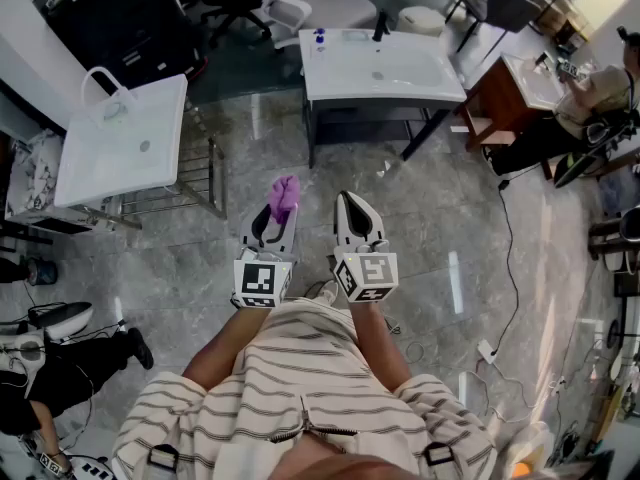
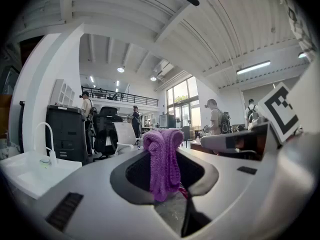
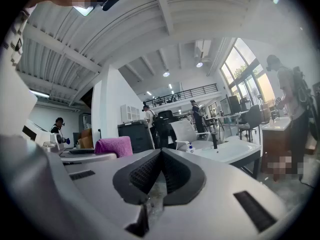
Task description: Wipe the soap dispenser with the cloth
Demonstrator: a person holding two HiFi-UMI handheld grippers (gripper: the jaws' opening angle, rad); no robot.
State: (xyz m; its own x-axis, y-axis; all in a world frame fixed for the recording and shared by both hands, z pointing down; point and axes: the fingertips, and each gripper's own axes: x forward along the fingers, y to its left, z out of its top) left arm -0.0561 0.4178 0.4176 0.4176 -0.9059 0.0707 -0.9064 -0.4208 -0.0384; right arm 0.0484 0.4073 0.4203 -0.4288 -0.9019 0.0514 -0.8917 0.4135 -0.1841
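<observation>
Left gripper point(image 1: 272, 220): the person is holding it level over the floor, out in front of the body, and its jaws are pinching the purple cloth.
Cloth point(image 1: 284, 196): it is sitting bunched and folded between the left jaws. In the left gripper view one end is poking above the jaw tips while the rest is hanging down between the pads.
Right gripper point(image 1: 348, 204): it is being held level just beside the left gripper, on its right. Its jaws are pressing together, ribbed pads meeting, with nothing between them.
Soap dispenser point(image 1: 319, 37): a small bottle with a blue top, too small to make out further, is standing near the far left corner of the white counter point(image 1: 425, 80), well apart from both grippers and from the cloth.
Counter: it is carrying a built-in basin and is standing ahead of the person, beyond the jaw tips.
Faucet point(image 1: 380, 24): black, it is rising at the back of the counter, to the right of the soap dispenser.
Second sink point(image 1: 95, 163): white, with a looping white tap, it is standing off to the left.
Floor point(image 1: 450, 228): grey and glossy, it is reflecting the lights.
Person point(image 1: 300, 393): wearing a striped shirt, with both arms reaching forward.
</observation>
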